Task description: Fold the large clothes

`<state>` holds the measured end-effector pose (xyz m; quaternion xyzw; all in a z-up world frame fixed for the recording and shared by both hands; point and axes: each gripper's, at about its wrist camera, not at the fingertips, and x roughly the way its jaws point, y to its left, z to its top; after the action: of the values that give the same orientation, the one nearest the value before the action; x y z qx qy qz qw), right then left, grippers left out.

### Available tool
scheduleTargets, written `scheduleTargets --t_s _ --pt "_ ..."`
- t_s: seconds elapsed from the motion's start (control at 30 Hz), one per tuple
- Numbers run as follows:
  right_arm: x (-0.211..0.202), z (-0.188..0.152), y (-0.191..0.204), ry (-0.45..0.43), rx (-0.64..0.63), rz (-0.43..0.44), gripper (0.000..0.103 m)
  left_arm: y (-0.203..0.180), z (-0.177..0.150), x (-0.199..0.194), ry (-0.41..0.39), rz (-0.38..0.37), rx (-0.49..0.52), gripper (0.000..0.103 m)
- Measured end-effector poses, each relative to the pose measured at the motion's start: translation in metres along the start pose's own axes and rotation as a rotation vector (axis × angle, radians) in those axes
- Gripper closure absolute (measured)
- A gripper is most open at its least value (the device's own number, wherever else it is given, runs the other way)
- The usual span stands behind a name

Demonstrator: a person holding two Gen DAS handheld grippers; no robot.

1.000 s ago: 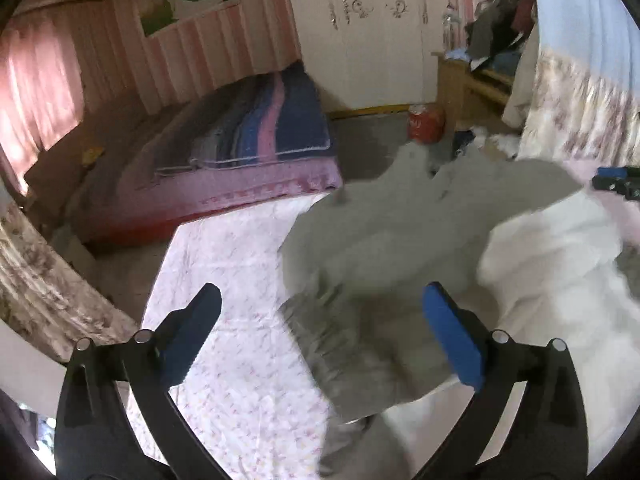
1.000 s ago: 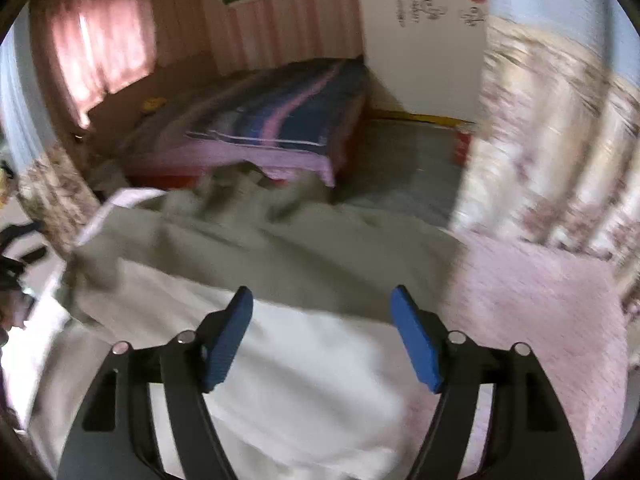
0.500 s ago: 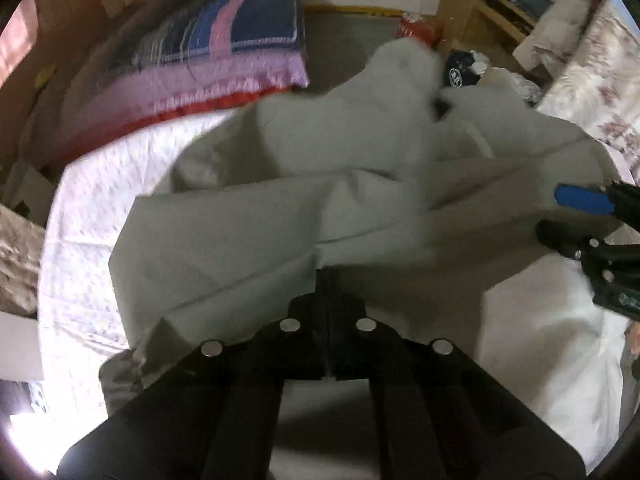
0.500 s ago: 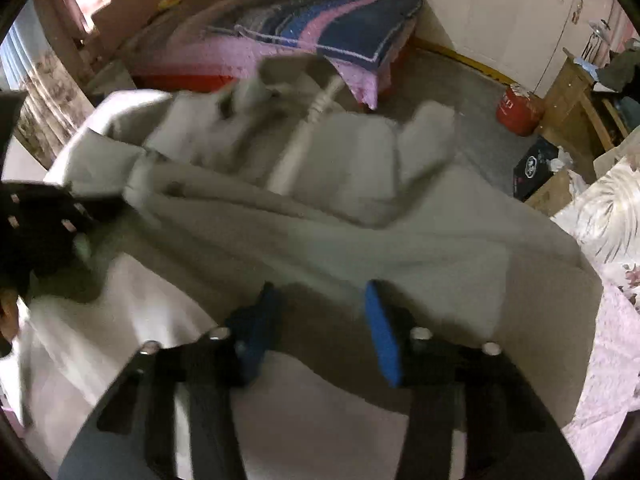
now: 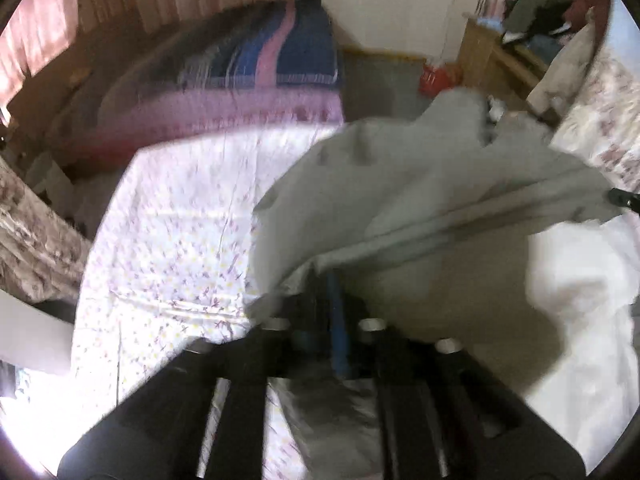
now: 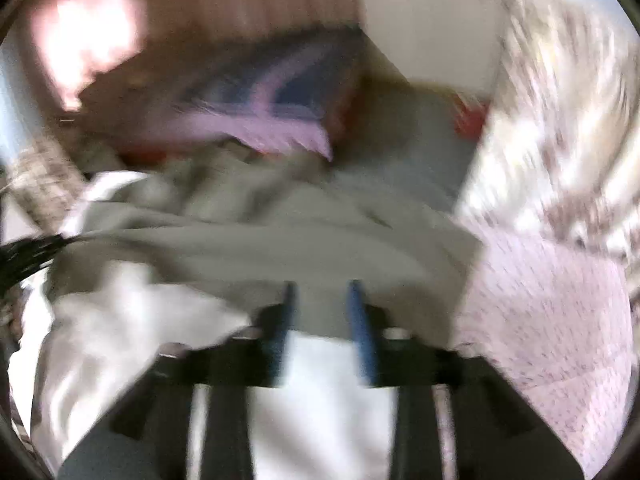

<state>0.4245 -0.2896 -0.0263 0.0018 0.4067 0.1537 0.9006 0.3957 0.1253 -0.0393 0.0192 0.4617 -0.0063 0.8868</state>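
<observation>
Grey-green cloth, a large garment [image 5: 420, 200], lies heaped on the floral bed sheet [image 5: 172, 232], white lining [image 5: 580, 280] turned up toward the near side. Soft, limp, light by the look; drapes and creases freely, likely to slide off smooth pads. Left gripper [image 5: 326, 300]: jaws opening, a bunched hem edge between them, seemingly pinched. Right gripper [image 6: 320, 300]: jaws opening, part-spread over the grey edge, not pressing. Best hold looks like hem or seam corners, where layers bunch thick.
</observation>
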Motion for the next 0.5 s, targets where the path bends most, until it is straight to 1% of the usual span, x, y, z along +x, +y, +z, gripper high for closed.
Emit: scheduleTargets --t_s 0.03,0.07,0.1,0.13,0.17,0.2,0.23,0.3,0.33,0.37,0.4,0.43,0.47,0.5 --pt "-0.014 -0.005 0.015 -0.037 -0.038 0.014 0.047 -0.01 -0.001 -0.016 -0.049 0.034 0.018 0.063" --pt "-0.023 -0.013 0.033 -0.06 -0.083 0.045 0.046 -0.018 -0.003 -0.025 -0.074 0.024 0.032 0.031" --pt "-0.026 -0.019 0.047 -0.059 -0.111 0.07 0.046 -0.03 -0.004 -0.034 -0.1 -0.014 0.044 0.012" --pt "-0.029 -0.026 0.057 -0.052 -0.144 0.082 0.046 -0.037 -0.008 -0.041 -0.122 -0.043 0.051 0.012" --pt "-0.027 -0.031 0.07 -0.048 -0.181 0.074 0.046 -0.051 -0.014 -0.045 -0.125 -0.067 0.077 0.012" --pt "-0.024 -0.04 0.086 -0.051 -0.239 0.062 0.046 -0.062 -0.02 -0.046 -0.124 -0.073 0.104 0.012" --pt "-0.019 -0.047 0.1 -0.056 -0.293 0.05 0.046 -0.075 -0.024 -0.045 -0.128 -0.063 0.14 0.012" --pt "-0.004 -0.059 0.125 -0.036 -0.401 0.02 0.047 -0.093 -0.035 -0.031 -0.116 0.003 0.211 0.015" --pt "0.005 -0.063 0.135 -0.02 -0.449 0.001 0.048 -0.096 -0.039 -0.021 -0.095 0.019 0.224 0.018" --pt "0.014 -0.067 0.143 0.001 -0.5 -0.032 0.049 -0.096 -0.046 -0.009 -0.056 0.021 0.234 0.025" --pt "0.025 -0.076 0.148 0.034 -0.565 -0.085 0.049 -0.095 -0.05 0.001 -0.027 0.041 0.249 0.032" --pt "0.029 -0.083 0.147 0.051 -0.607 -0.111 0.049 -0.091 -0.054 0.007 -0.012 0.07 0.264 0.033" --pt "0.029 -0.088 0.14 0.053 -0.622 -0.112 0.049 -0.085 -0.058 0.012 -0.006 0.094 0.276 0.033" --pt "0.027 -0.089 0.133 0.061 -0.61 -0.116 0.049 -0.079 -0.061 0.011 -0.006 0.087 0.269 0.033"
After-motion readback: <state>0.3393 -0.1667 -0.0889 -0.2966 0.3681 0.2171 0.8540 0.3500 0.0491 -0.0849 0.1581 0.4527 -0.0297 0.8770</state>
